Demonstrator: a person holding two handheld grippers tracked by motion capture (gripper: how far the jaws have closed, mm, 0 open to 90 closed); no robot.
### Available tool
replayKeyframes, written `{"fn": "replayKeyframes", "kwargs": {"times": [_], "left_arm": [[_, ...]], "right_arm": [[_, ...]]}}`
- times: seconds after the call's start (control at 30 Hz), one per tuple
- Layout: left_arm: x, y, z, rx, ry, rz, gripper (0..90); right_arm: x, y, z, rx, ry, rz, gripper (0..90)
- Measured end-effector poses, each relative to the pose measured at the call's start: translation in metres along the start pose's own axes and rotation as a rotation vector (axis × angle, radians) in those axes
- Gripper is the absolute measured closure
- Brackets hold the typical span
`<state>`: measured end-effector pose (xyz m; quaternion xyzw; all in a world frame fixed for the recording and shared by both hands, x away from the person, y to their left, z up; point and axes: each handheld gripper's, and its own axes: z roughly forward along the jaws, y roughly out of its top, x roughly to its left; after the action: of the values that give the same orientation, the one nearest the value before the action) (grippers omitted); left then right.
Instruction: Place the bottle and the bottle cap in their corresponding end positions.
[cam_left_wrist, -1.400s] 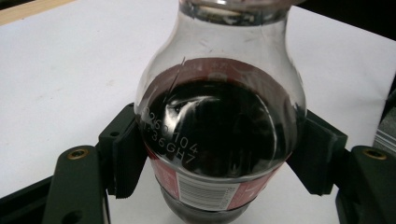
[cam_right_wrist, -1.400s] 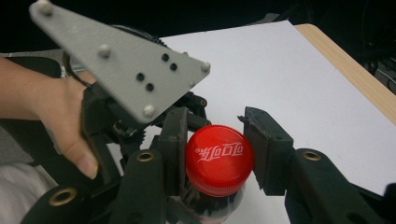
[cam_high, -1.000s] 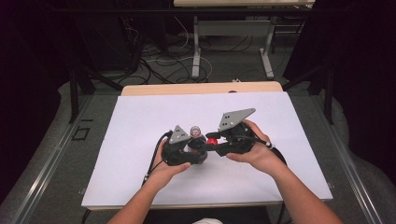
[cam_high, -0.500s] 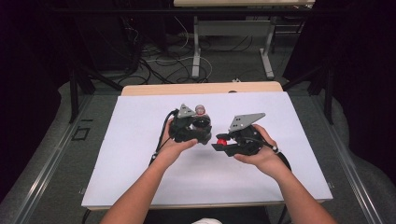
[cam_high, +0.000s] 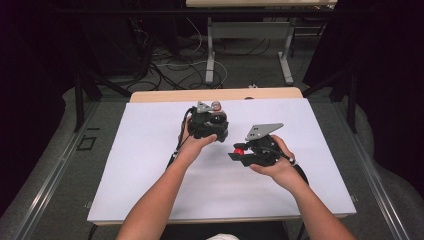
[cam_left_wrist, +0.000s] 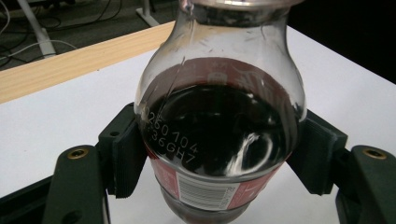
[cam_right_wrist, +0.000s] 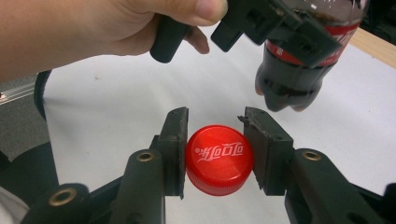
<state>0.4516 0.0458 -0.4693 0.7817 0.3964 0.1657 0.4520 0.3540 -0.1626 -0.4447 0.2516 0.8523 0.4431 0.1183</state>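
Observation:
My left gripper (cam_high: 210, 125) is shut on a small cola bottle (cam_left_wrist: 219, 121) with dark drink and a red label, its black pads (cam_left_wrist: 128, 156) pressing both sides of the body. The bottle (cam_right_wrist: 299, 60) hangs above the white table, lifted off it, its neck (cam_high: 216, 105) uncapped. My right gripper (cam_right_wrist: 217, 151) is shut on the bottle's red cap (cam_right_wrist: 219, 158), held flat between its jaws. In the high view the cap (cam_high: 239, 150) shows at the right gripper (cam_high: 240, 152), a little right of and nearer than the bottle.
The white table top (cam_high: 150, 165) has a bare wooden strip (cam_high: 165, 95) along its far edge. Beyond it stand table legs and loose cables (cam_high: 190, 65) on the floor. A metal rail (cam_high: 50, 180) runs along the left.
The two grippers have drawn apart: the left one has carried the bottle up and away toward the far side, while the right one holds the red cap, now off the bottle.

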Motion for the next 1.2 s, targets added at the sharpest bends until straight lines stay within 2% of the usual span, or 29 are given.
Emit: {"fn": "replayKeyframes", "kwargs": {"times": [0.03, 0.13, 0.17, 0.47, 0.57, 0.6, 0.67, 0.7, 0.77, 0.83, 0.9, 0.93, 1.03, 1.1, 1.13, 1.2], "left_arm": [[0.001, -0.001, 0.002, 0.004, 0.008, 0.0, 30.1], [0.004, -0.003, 0.007, 0.013, 0.027, 0.0, 30.1], [0.005, -0.004, 0.008, 0.019, 0.027, -0.009, 30.1], [0.006, -0.013, 0.018, 0.033, 0.041, 0.008, 30.1], [0.007, -0.017, 0.024, 0.04, 0.045, 0.004, 30.1], [0.006, -0.018, 0.026, 0.043, 0.047, 0.0, 30.1], [0.006, -0.021, 0.029, 0.049, 0.051, -0.008, 30.1], [0.005, -0.023, 0.03, 0.051, 0.051, -0.01, 30.1], [0.004, -0.026, 0.032, 0.063, 0.043, -0.011, 30.1], [0.001, -0.03, 0.034, 0.049, 0.048, 0.006, 30.0], [0.001, -0.031, 0.033, 0.048, 0.05, 0.015, 29.9], [0.0, -0.033, 0.033, 0.041, 0.049, 0.025, 29.7], [-0.001, -0.037, 0.032, 0.026, 0.046, 0.028, 29.2], [-0.002, -0.038, 0.031, 0.029, 0.046, 0.045, 29.1], [-0.002, -0.038, 0.031, 0.025, 0.047, 0.034, 29.0], [-0.002, -0.039, 0.032, 0.021, 0.047, 0.027, 28.6]], "right_arm": [[0.0, -0.001, 0.0, 0.011, -0.002, 0.005, 60.9], [-0.001, -0.002, 0.002, -0.003, -0.003, 0.007, 60.9], [-0.001, -0.003, 0.002, -0.004, -0.005, 0.008, 60.9], [-0.002, -0.006, 0.007, -0.003, -0.002, 0.004, 60.9], [-0.002, -0.007, 0.009, -0.001, -0.001, 0.012, 60.9], [-0.003, -0.007, 0.009, 0.015, 0.006, 0.011, 60.9], [-0.002, -0.008, 0.011, 0.002, 0.0, 0.016, 60.9], [-0.002, -0.008, 0.01, 0.018, 0.012, 0.017, 60.9], [-0.002, -0.009, 0.012, 0.015, 0.007, 0.015, 60.9], [-0.002, -0.01, 0.015, 0.019, 0.009, 0.013, 61.0], [-0.001, -0.012, 0.02, 0.015, 0.013, 0.02, 60.9], [0.0, -0.013, 0.022, 0.035, 0.018, 0.018, 60.9], [0.002, -0.017, 0.032, 0.03, 0.018, 0.008, 60.9], [0.003, -0.02, 0.039, 0.039, 0.023, -0.008, 60.9], [0.005, -0.02, 0.042, 0.059, 0.031, -0.001, 60.9], [0.007, -0.023, 0.049, 0.057, 0.028, 0.0, 61.0]]}}
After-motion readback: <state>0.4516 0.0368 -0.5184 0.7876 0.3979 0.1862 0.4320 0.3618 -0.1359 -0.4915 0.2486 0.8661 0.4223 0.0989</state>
